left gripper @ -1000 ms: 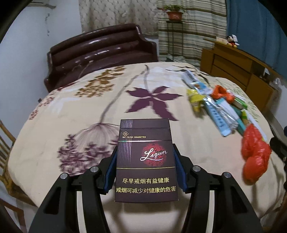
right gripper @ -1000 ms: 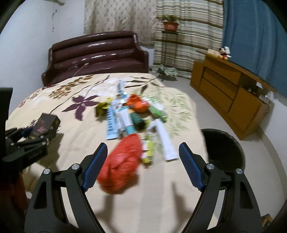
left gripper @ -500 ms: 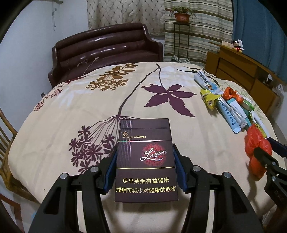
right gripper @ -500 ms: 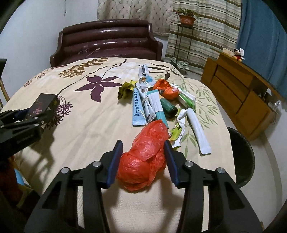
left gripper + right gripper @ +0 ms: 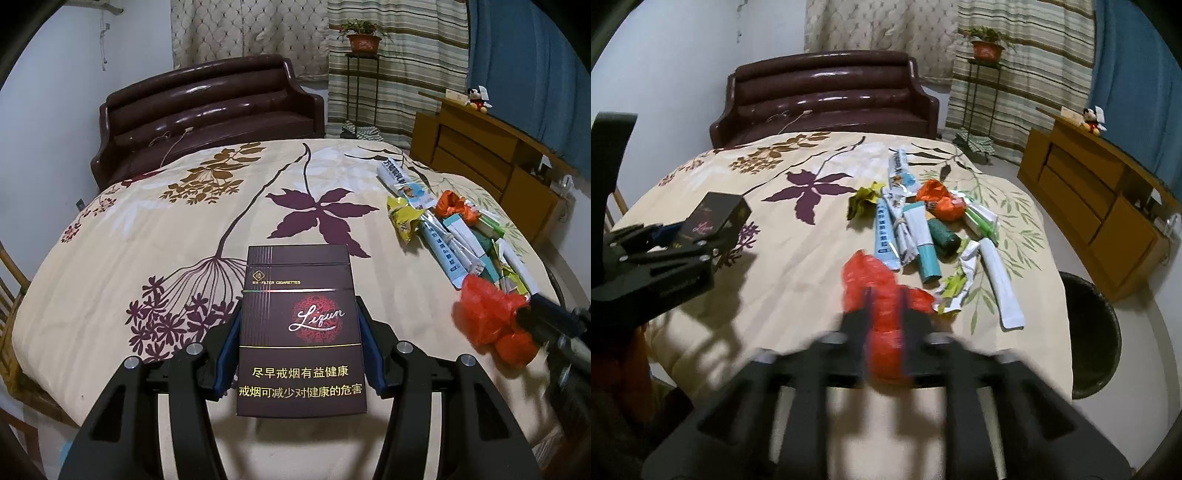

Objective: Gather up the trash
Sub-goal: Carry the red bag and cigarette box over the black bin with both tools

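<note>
Left wrist view: the dark maroon cigarette pack (image 5: 301, 332), gold lettering on its face, stands upright, pinched at both sides by the left gripper (image 5: 300, 345) above the near edge of the floral tablecloth (image 5: 147, 240).

Right wrist view: the crumpled red plastic bag (image 5: 884, 314) lies near that cloth's front edge (beside a litter pile (image 5: 916, 229)), squeezed between the blurred right gripper (image 5: 885, 325), its fingers nearly together.
</note>
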A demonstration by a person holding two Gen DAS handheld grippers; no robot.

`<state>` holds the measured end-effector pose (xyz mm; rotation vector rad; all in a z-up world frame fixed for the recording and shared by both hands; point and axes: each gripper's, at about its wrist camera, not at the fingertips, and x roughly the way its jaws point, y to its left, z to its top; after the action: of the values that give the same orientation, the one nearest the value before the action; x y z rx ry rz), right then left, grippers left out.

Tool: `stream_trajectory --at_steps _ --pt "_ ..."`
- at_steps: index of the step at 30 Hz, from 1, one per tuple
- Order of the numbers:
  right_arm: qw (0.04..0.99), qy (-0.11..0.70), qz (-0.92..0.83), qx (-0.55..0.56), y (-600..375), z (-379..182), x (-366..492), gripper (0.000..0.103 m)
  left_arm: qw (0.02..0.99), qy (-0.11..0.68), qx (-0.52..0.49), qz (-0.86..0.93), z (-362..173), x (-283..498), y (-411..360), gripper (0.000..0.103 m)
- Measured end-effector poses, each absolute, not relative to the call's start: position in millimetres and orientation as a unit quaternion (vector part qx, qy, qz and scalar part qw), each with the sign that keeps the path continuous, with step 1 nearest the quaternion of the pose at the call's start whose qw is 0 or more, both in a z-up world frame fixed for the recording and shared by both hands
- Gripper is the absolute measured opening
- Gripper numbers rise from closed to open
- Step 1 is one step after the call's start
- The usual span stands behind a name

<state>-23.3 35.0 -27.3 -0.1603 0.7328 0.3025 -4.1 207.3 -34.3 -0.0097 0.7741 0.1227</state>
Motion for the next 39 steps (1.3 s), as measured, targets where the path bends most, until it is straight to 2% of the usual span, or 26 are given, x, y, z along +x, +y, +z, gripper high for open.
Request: stream_trajectory --at_steps 1,12,15,17,20,29,39 --pt "0.92 0.354 0.151 -0.076 35.7 -27.0 -25.0 0.055 0.924 0.378 -0.005 0.062 -34.5 -3.9 208.3 0.055" --pt "0.911 0.372 0.142 -0.105 46.0 -42.5 -6.4 0.055 0.919 0.386 -0.018 0.081 -41.1 -2.9 226.4 0.055" --pt "0.905 0.382 0.139 -0.124 51.5 -51.0 -2.3 0.05 0.919 0.387 -0.021 0.08 -42.6 -0.7 226.9 0.055" --pt "0.906 0.377 0.131 -0.142 53.8 -52.4 -2.8 0.037 0.918 0.388 -0.021 0.079 -43.7 0.1 226.8 0.055" --pt "0.907 0.375 0.143 -0.13 52.1 -47.3 -4.1 0.031 0.918 0.389 -0.022 0.08 -44.9 1.3 226.5 0.055" --pt "0.929 0.326 0.155 -0.078 34.4 -10.4 -14.9 0.03 0.925 0.372 -0.023 0.075 -36.0 2.3 218.0 0.055" --pt "0.963 0.261 0.056 -0.039 -50.4 29.7 -8.7 0.03 0.944 0.331 -0.009 0.016 -8.9 17.8 150.7 0.055"
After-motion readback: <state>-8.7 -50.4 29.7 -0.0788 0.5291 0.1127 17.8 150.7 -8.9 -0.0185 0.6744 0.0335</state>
